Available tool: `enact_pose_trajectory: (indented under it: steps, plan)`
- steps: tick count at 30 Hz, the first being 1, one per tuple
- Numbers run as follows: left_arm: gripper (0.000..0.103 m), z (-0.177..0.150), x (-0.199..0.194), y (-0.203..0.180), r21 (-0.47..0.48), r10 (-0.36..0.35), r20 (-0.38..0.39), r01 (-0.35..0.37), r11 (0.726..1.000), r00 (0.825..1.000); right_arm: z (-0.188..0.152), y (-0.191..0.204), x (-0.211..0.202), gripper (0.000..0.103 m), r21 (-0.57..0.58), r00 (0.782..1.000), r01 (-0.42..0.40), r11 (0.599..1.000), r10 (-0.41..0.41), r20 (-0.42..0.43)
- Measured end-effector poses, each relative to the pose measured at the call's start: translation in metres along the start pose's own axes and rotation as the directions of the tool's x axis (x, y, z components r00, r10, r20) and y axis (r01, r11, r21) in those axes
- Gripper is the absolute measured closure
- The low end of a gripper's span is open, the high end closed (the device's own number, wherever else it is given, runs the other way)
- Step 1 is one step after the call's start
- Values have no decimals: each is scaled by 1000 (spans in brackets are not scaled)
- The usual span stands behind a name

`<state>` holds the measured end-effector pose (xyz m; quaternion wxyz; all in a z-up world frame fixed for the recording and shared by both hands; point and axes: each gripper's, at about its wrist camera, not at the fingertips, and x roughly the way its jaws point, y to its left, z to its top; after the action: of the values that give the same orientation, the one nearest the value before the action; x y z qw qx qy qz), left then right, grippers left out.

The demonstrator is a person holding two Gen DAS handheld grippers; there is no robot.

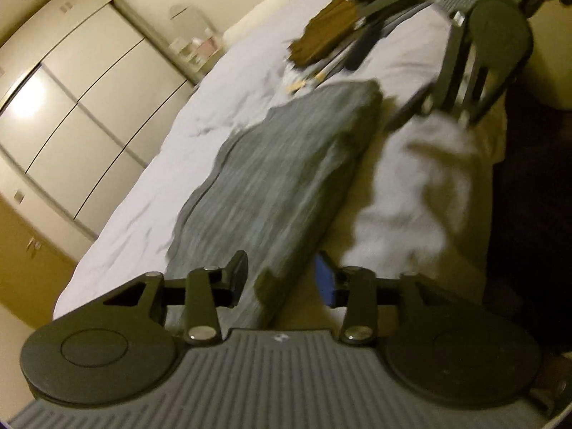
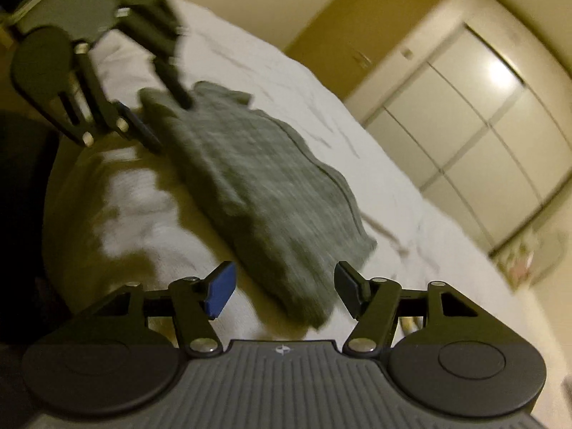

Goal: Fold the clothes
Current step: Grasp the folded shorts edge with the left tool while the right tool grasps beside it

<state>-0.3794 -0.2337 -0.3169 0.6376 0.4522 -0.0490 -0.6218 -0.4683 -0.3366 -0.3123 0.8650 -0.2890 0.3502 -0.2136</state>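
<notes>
A: Item one, bed (image 1: 150,178)?
B: White sheet, rumpled; it bears everything else.
A: Item two, grey garment (image 1: 286,178)?
B: Lying near the bed's edge, folded into a long thick band. By my judgement at least one more fold is left.
A: Item three, white cloth (image 1: 411,186)?
B: Bunched just beside the grey, unfolded. Blurred.
A: Brown garment (image 1: 321,35)?
B: Further up the bed, crumpled, not yet started.
A: The tongs?
B: Left gripper (image 1: 282,282) released, straddling one end of the grey band. Right gripper (image 2: 282,289) likewise released at the opposite end.
</notes>
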Motion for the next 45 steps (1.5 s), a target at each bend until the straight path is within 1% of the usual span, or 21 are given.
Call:
enact_pose_trajectory:
  steps: [3,5,6,7,9,10,11,13,16,19,22,31,36,39,41,43,44,45]
  plan:
    - [62,9,21,-7,36,19,-14,-19,999,1000,12,13,16,40,-104,1000,16,994,-14,18]
    - [63,11,36,-8,47,39,-36,-37,998,999,15,24,31,42,-207,1000,21,978,-19,12]
    - [63,10,42,-8,61,59,-48,-56,997,997,15,28,38,44,-257,1000,29,966,-28,9]
    - [64,8,48,-7,79,83,-65,-77,994,994,13,30,43,49,-296,999,41,954,-42,4]
    - [67,2,54,-1,87,118,-96,-110,990,988,6,27,51,52,-346,997,65,936,-71,-6]
    - [68,-1,55,4,80,129,-110,-121,989,985,2,22,54,52,-339,997,69,938,-79,-18]
    - [72,-4,55,9,65,131,-121,-124,990,984,-1,17,56,53,-328,996,71,942,-86,-31]
    - [73,-11,54,15,48,122,-133,-117,992,984,-8,8,59,53,-310,994,73,948,-93,-50]
    - [74,-10,57,14,55,122,-140,-116,992,983,-9,10,62,53,-329,994,77,941,-99,-50]
    - [74,-5,59,11,60,132,-149,-124,990,980,-7,15,66,53,-355,993,83,931,-106,-47]
    - [73,-6,58,10,60,133,-155,-126,990,979,-7,16,69,50,-364,994,78,928,-101,-47]
    - [73,-5,60,11,52,129,-165,-122,991,978,-5,11,76,50,-336,994,68,940,-91,-53]
    - [73,-5,61,10,50,131,-165,-124,991,978,-3,15,77,50,-330,994,71,941,-94,-53]
    - [73,-5,60,10,48,133,-165,-127,991,977,-2,18,77,50,-330,993,75,941,-100,-58]
    - [73,-5,56,9,49,131,-162,-125,991,978,-2,19,70,48,-327,992,81,942,-107,-64]
    - [71,-5,51,10,48,125,-157,-119,992,980,1,19,63,45,-316,992,78,946,-104,-65]
    - [66,-7,44,12,41,117,-147,-112,993,982,2,18,59,43,-309,993,76,948,-101,-65]
    - [64,-10,38,14,35,110,-138,-106,994,984,0,16,54,39,-296,993,76,952,-100,-67]
